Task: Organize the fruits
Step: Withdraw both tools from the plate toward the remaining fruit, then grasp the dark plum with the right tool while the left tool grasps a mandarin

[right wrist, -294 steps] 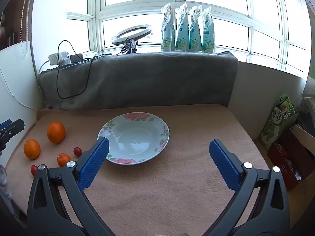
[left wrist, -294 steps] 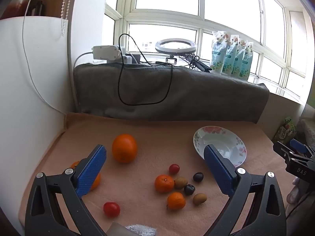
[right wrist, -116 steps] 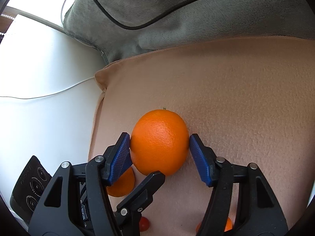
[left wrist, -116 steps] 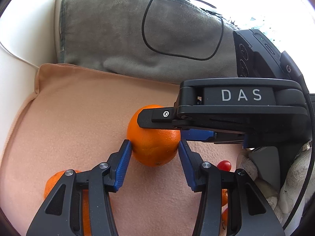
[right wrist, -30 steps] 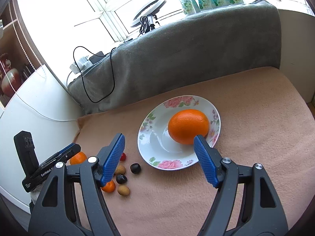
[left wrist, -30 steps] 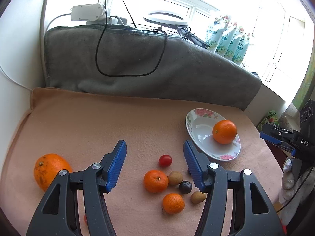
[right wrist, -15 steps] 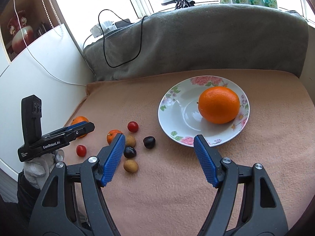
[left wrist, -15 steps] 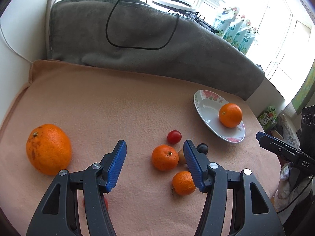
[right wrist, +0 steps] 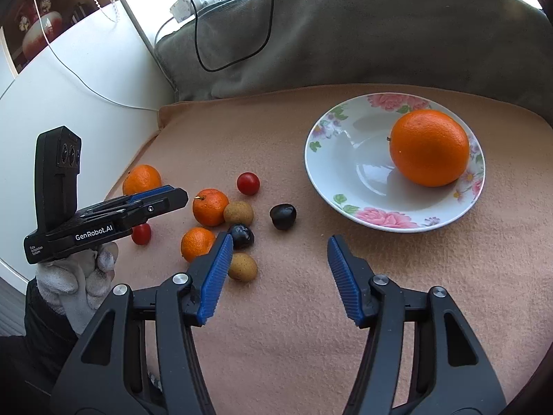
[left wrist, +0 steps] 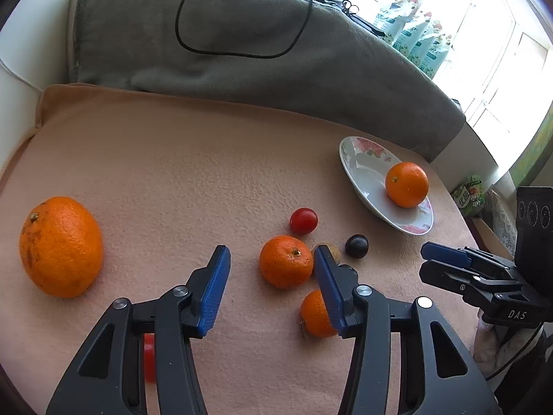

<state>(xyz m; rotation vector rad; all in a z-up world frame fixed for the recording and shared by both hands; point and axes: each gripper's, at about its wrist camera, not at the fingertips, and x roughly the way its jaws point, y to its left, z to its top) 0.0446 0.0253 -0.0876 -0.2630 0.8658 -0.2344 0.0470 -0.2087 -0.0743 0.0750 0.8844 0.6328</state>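
A floral plate (right wrist: 331, 180) (left wrist: 359, 180) holds one large orange (right wrist: 428, 147) (left wrist: 406, 184). A second large orange (left wrist: 60, 245) lies far left on the peach cloth. Small fruit clusters mid-table: two mandarins (left wrist: 286, 261) (right wrist: 197, 243), cherry tomatoes (left wrist: 303, 220) (right wrist: 248, 183), dark plums (right wrist: 282, 217) and brown kiwis (right wrist: 242, 266). My left gripper (left wrist: 273, 283) is open and empty, low over the mandarins. My right gripper (right wrist: 280, 273) is open and empty, in front of the plate, beside the kiwis.
A grey blanket (left wrist: 262, 55) with a black cable (left wrist: 242, 52) walls the back of the table. A white panel (right wrist: 69, 79) stands at the left. Green pouches (left wrist: 414, 41) line the window sill. Boxes (left wrist: 473, 197) sit beyond the table's right edge.
Both grippers have dropped lower and moved in toward the small fruit cluster. The orange stays on the plate where the right gripper released it earlier.
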